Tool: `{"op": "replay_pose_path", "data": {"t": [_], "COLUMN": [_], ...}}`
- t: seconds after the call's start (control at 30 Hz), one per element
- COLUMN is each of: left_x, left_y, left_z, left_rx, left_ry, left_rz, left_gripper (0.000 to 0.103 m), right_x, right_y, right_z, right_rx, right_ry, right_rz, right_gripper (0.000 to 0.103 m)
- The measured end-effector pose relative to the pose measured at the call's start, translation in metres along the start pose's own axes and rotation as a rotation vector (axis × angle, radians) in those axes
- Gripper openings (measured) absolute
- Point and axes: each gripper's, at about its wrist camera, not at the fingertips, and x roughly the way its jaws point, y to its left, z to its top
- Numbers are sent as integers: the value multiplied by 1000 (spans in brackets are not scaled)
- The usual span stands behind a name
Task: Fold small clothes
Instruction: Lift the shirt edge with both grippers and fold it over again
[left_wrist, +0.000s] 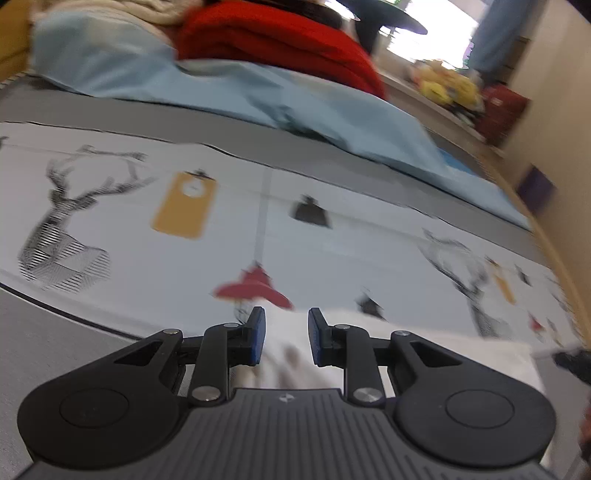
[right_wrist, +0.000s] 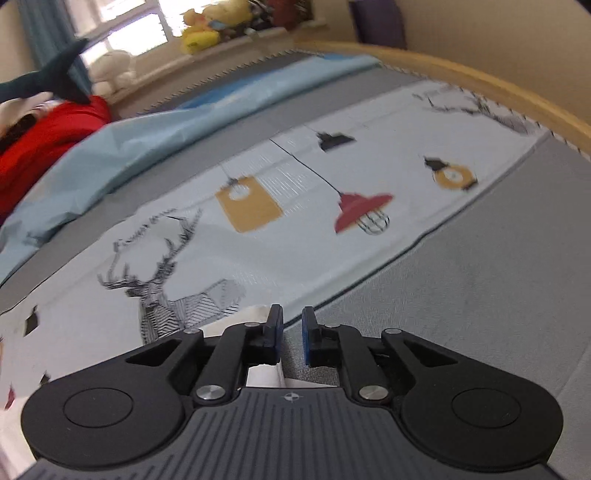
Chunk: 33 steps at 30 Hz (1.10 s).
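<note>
Both grippers hover over the bed (right_wrist: 480, 295): the left gripper (left_wrist: 286, 334) stands slightly open above a white garment (left_wrist: 424, 343), pads not pressing it; the right gripper (right_wrist: 291, 338), narrowly parted, grips nothing, the garment's edge just beside its left finger (right_wrist: 275, 332).

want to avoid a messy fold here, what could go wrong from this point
1. Both grippers stand open, so neither holds the white cloth: left gripper hangs over it, and a closing pinch may catch only the top layer.
2. Right gripper sits at the edge of the white cloth; closing there might miss it, or pinch the printed sheet instead.
3. The views are blurred, so aim may be off.
</note>
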Motion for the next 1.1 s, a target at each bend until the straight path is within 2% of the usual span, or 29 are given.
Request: {"op": "replay_pose_path", "data": {"t": [0.07, 0.13, 0.2, 0.27, 0.3, 0.33, 0.4, 0.47, 0.5, 0.53, 0.6, 0.63, 0.7, 0.77, 0.83, 0.87, 0.9, 1.0, 1.1], "left_x": [-5, -10, -11, -1, 6, 9, 1, -6, -9, -12, -14, -13, -3, 8, 17, 17, 18, 17, 13], "left_y": [-4, -7, -8, -7, -5, -3, -6, -6, -5, -3, 0, 3, 10, 19, 24, 23, 21, 18, 23], "left_z": [-6, -16, -30, -51, -64, -74, -80, -78, -75, -74, -69, -67, -65, -67, -69, -69, -68, -68, -66], "left_rx": [55, 107, 156, 225, 263, 296, 351, 338, 321, 301, 244, 214, 140, 73, 43, 48, 56, 77, 46], "left_ry": [54, 116, 204, 350, 430, 476, 461, 463, 454, 444, 419, 411, 421, 448, 456, 440, 430, 421, 409], "left_rz": [-61, -119, -162, -116, -73, -55, -56, -40, -34, -33, -14, 2, 35, 28, 26, 16, -3, -11, -33], "left_gripper": [26, 26, 28, 28, 23, 19, 20, 20, 25, 31, 65, 70, 72, 69, 66, 57, 33, 19, 15], "right_x": [-11, -15, -18, -17, -15, -13, -18, -23, -25, -27, -28, -25, -15, -14, -13, -11, -9, -6, -5], "right_y": [1, 2, 0, -5, -9, -16, -29, -37, -40, -43, -47, -49, -51, -50, -46, -44, -43, -31, -25], "right_z": [-5, -13, -27, -44, -53, -62, -63, -61, -60, -59, -59, -60, -65, -65, -63, -62, -60, -56, -45], "right_rx": [-63, -126, -188, -257, -283, -295, -243, -195, -174, -156, -125, -107, -71, -63, -56, -42, -28, -69, -51], "right_ry": [48, 134, 220, 301, 346, 386, 384, 386, 385, 380, 373, 376, 401, 397, 370, 363, 365, 331, 253], "right_rz": [83, 166, 202, 161, 125, 95, 98, 72, 70, 71, 70, 62, 66, 72, 87, 119, 142, 128, 121], "right_gripper": [11, 12, 20, 23, 24, 28, 44, 50, 50, 50, 53, 55, 64, 69, 58, 36, 18, 10, 8]}}
